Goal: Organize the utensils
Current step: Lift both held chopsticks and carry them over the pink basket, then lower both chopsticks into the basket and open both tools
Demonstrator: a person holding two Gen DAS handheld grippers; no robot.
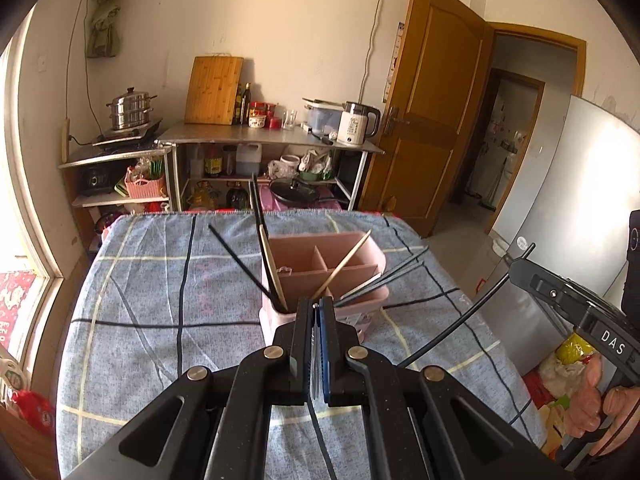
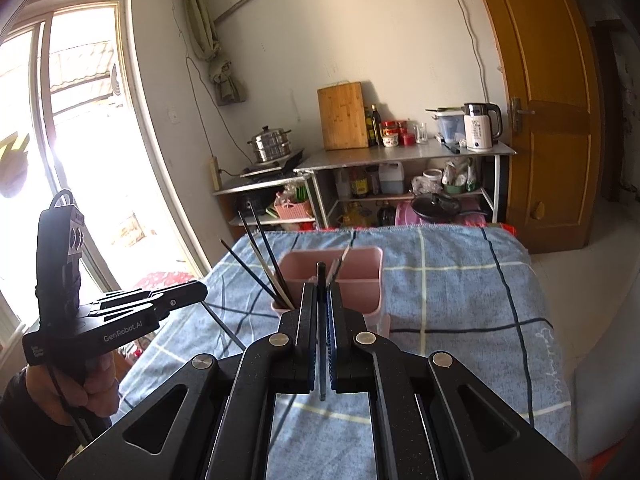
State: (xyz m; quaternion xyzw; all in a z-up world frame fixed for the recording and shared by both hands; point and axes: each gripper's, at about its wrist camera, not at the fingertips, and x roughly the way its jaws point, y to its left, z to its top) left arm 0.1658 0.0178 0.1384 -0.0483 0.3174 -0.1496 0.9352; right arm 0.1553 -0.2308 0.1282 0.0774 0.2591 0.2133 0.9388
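Note:
A pink divided utensil holder (image 1: 356, 276) (image 2: 352, 292) stands on the checked blue cloth. Its left compartment holds black chopsticks (image 1: 240, 264) (image 2: 264, 264) and a wooden one. Another wooden chopstick (image 1: 346, 262) leans in the middle, and several dark ones (image 1: 384, 280) stick out at the right. My left gripper (image 1: 316, 306) hovers just before the holder, shut on a thin grey chopstick (image 1: 315, 344). It also shows at the left of the right wrist view, as left gripper (image 2: 200, 292). My right gripper (image 2: 322, 294) is shut on a black chopstick (image 2: 320, 276) that pokes up above its tips.
The cloth-covered table (image 1: 140, 300) ends at its far edge before metal shelves (image 1: 272, 138) with a kettle, cutting board and pots. A window (image 2: 80, 140) is at the left, a wooden door (image 2: 548, 120) and a fridge (image 1: 568, 220) at the right. A hand (image 1: 592, 400) grips the right tool.

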